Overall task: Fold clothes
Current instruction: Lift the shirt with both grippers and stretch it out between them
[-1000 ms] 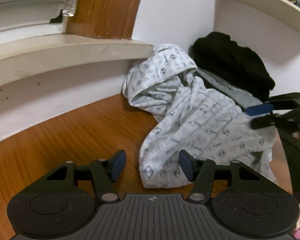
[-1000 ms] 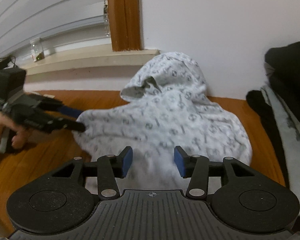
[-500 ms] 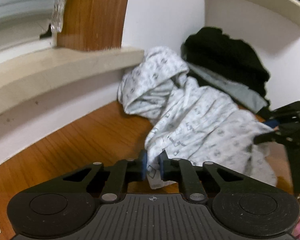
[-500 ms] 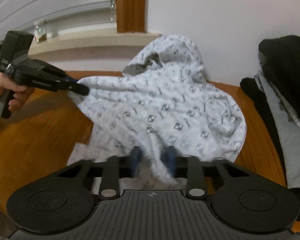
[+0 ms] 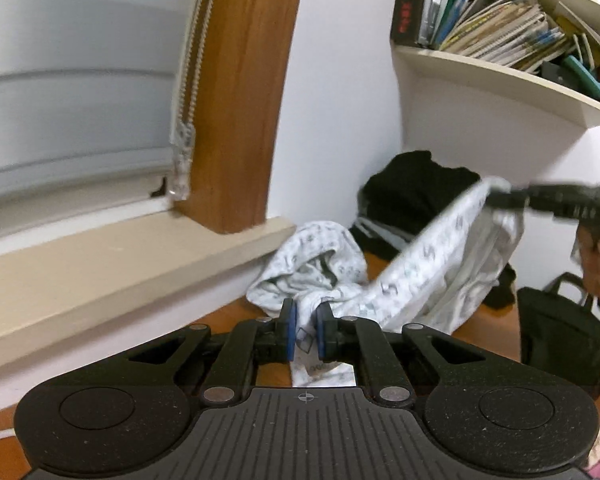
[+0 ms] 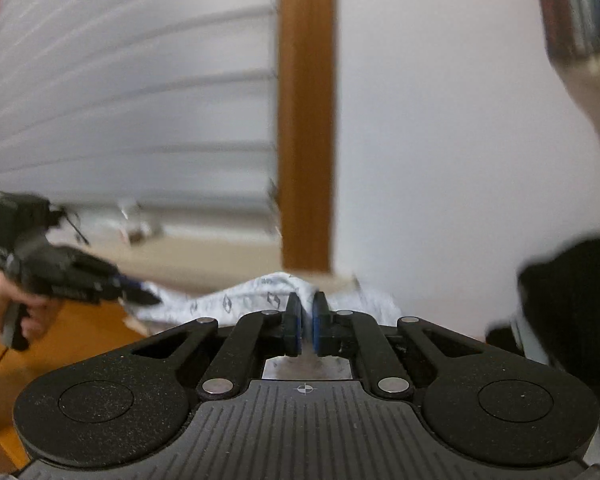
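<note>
I had both the left gripper (image 5: pixel 305 334) and the right gripper (image 6: pixel 306 324) pinching the patterned hoodie (image 5: pixel 428 256), raised off the table; no fold was made yet.

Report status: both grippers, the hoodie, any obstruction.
Left gripper shut on white patterned hoodie. Right gripper shut on it too. Hem lifted, hood on table. Black clothes pile close behind.

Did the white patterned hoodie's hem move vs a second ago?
Yes. The white patterned hoodie has risen: its hem, earlier flat on the wooden table, now hangs pinched in the left gripper and right gripper, above the wooden table.
</note>
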{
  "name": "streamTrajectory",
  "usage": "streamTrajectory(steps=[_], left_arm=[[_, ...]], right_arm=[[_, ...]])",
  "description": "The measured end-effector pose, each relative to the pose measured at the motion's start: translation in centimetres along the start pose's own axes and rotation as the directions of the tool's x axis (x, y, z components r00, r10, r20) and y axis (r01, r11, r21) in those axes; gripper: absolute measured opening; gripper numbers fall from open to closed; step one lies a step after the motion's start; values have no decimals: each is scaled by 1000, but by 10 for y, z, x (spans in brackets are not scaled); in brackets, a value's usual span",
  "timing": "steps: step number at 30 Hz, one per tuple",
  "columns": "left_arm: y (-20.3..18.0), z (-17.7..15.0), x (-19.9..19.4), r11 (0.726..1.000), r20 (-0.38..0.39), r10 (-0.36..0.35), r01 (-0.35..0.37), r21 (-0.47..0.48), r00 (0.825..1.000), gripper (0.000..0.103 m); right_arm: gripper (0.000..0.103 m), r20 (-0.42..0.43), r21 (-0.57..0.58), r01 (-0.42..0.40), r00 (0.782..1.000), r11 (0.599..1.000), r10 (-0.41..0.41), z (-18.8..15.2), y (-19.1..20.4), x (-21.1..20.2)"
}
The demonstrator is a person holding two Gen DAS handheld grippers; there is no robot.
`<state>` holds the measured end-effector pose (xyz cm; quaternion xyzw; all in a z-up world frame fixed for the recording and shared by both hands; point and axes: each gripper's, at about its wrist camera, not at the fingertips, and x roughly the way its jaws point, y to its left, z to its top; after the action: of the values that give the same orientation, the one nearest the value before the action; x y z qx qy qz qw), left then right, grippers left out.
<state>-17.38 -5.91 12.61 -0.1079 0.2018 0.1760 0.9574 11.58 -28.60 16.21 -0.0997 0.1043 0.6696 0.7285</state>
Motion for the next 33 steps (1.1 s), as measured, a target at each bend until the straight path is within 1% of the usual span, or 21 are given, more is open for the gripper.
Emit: streamTrajectory(steps=[2,5,7,8,11,13,15,18,20,22,25,26,27,28,29,31,32,33], left_arm=[[0,-4,-6,1000,-15,14,-14,4,1000,14],[1,-13,-12,999,-35,38,-38,5,999,28],[2,-18,-18,999,-28,46,-46,7,999,44],[3,-19,-21,999,-19,45,-45,7,999,46],[6,-18,-25,1000,18,16,-15,-18,1000,59],[2,-14,-23,999,40,-16,17,-34,999,72],[-7,-8,-15,999,49,-41,42,-24,998,73],[-26,2,6,997,58,-73,72,3,996,76],[-37,8,26,995,45,-101,101,18,994,76],[-47,12,48,993,7,-112,112,40,994,76],[-55,10,66,990,-37,-91,94,102,995,74],[-55,9,69,990,-40,-68,72,125,997,64],[-53,9,69,990,-39,-36,41,136,999,48],[-47,11,68,991,-34,-14,18,131,999,39],[-41,13,66,993,-25,2,1,119,1000,38],[-25,18,59,997,5,12,-13,70,1000,31],[-19,21,55,998,15,21,-22,51,1000,25],[-13,24,52,999,25,30,-31,32,999,25]], right_arm=[[6,21,-19,-16,1000,1000,16,9,9,2],[6,40,-41,-37,998,998,38,19,21,9],[6,52,-54,-47,997,997,50,25,29,13],[6,59,-59,-45,997,997,49,26,32,15],[6,81,-58,-45,995,997,49,29,37,20],[6,91,-49,-50,994,998,54,32,38,19],[6,97,-41,-54,994,998,57,34,39,19],[6,80,-33,-51,995,998,53,33,36,19],[6,74,-23,-42,996,999,43,31,32,16],[6,76,-14,-26,997,1000,27,29,27,13],[6,79,-8,6,997,1000,-6,27,20,7],[6,82,-10,18,996,1000,-17,26,17,5],[6,85,-11,31,996,999,-30,24,14,2],[6,86,-10,43,995,999,-42,23,11,-1],[6,88,-7,51,995,999,-50,21,8,-3],[6,90,6,59,994,998,-59,18,2,-4],[6,90,10,61,994,998,-62,17,0,-4],[6,87,8,61,994,998,-61,15,0,-3]])
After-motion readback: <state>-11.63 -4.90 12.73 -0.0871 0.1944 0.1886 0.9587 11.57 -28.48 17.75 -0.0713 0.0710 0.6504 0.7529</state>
